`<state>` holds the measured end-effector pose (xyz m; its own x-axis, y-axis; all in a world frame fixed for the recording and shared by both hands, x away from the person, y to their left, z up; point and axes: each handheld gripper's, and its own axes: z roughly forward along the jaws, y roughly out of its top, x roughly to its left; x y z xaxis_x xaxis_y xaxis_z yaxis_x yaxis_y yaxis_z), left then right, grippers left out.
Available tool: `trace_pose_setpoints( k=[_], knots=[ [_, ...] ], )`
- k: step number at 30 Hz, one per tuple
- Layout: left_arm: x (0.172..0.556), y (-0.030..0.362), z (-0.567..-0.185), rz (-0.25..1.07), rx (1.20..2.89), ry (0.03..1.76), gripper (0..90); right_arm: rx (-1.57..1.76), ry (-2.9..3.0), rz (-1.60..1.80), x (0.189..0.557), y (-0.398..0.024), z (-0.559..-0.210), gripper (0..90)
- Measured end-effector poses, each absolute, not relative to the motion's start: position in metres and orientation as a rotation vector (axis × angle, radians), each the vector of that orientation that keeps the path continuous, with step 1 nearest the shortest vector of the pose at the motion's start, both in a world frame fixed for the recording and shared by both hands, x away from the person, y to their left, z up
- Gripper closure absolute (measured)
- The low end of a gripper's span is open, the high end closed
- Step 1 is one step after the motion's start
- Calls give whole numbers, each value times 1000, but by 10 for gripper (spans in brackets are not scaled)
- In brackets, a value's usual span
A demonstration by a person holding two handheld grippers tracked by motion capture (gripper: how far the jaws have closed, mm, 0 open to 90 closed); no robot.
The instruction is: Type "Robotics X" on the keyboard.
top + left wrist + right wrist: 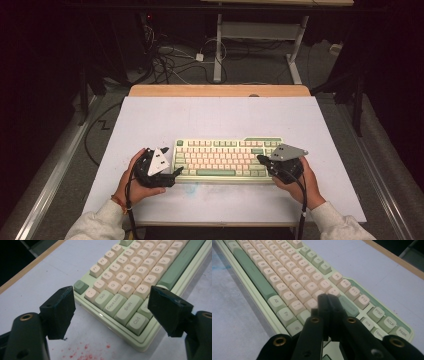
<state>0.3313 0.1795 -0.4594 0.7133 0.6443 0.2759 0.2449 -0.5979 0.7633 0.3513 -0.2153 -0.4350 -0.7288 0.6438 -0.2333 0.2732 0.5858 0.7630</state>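
Keyboard lies on the table betw. both grippers in high view: left gripper at its left end, right gripper over its right end. Left gripper view: jaws spread wide, nothing held; kbd's corner w/ Ctrl and Shift keys sits just ahead, betw. the jaws but untouched. Red specks on table below. Right gripper view: right gripper clenched, empty, tips over keys near Enter. Risk, as I judge: closed tips may press or snag a keycap; left jaws could shove kbd sideways if they close off-centre.
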Motion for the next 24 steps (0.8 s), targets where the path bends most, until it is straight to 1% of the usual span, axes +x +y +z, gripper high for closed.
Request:
trace_pose_setpoints(
  k=[9,24],
  knots=[
    [322,189,-471,669,2228,697,210,718,2332,1018,362,-204,-431,900],
    [317,191,-474,646,2247,702,200,673,2381,1013,379,-172,-432,900]
  ],
)
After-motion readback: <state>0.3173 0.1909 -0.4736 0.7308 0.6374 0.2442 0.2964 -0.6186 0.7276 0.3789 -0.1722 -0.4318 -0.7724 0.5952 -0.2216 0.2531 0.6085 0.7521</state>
